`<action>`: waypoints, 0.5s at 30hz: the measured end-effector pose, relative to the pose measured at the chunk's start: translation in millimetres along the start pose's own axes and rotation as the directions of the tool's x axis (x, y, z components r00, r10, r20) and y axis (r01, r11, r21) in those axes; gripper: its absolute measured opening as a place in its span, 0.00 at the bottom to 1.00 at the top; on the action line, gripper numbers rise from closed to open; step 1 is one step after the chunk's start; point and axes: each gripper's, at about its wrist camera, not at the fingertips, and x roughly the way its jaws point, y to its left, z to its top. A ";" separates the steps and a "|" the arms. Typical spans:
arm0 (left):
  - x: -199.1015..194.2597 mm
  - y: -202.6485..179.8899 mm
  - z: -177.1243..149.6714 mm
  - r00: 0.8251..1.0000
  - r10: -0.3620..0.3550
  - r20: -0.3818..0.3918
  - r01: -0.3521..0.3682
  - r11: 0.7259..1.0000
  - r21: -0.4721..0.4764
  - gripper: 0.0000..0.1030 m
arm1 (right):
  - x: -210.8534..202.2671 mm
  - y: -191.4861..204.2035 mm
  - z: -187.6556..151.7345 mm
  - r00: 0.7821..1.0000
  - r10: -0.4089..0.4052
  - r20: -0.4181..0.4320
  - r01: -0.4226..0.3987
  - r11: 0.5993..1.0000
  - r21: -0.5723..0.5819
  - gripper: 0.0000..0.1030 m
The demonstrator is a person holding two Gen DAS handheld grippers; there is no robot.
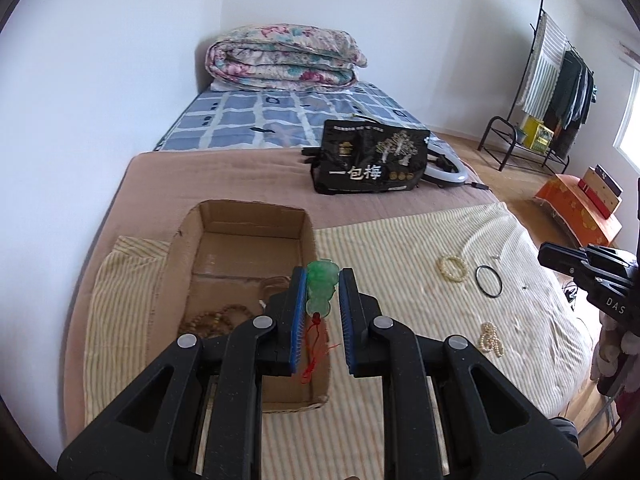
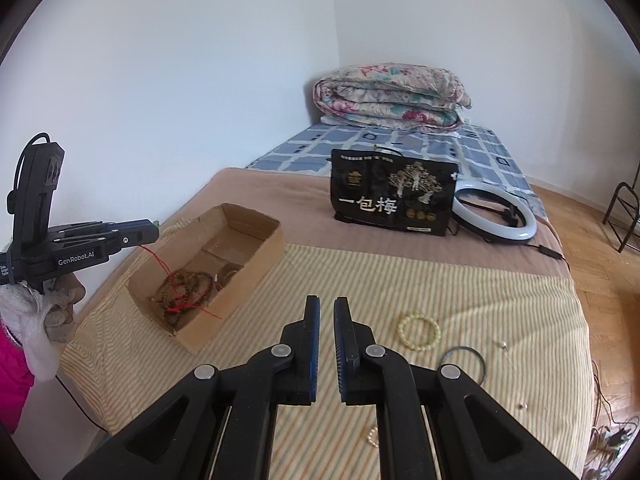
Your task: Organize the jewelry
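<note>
Just then the left gripper [image 1: 323, 280], jaws clamped on the green pendant [image 1: 322, 286] with its red cord hanging, hovered at lower centre over the cardboard box [image 1: 244, 216], box lengthwise ahead, while the right gripper [image 2: 326, 306] stood shut and empty.

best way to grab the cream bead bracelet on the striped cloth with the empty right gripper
Take the cream bead bracelet across one side of its ring, coming from above with one finger inside the loop and one outside. It lies flat on the striped cloth, so a level approach finds no edge.
</note>
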 end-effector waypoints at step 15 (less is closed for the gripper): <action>15.2 42.6 -7.2 0.999 0.030 -0.042 -0.033 0.997 -0.067 0.14 | 22.2 26.6 -0.2 0.999 0.041 -0.035 -0.041 0.999 -0.020 0.05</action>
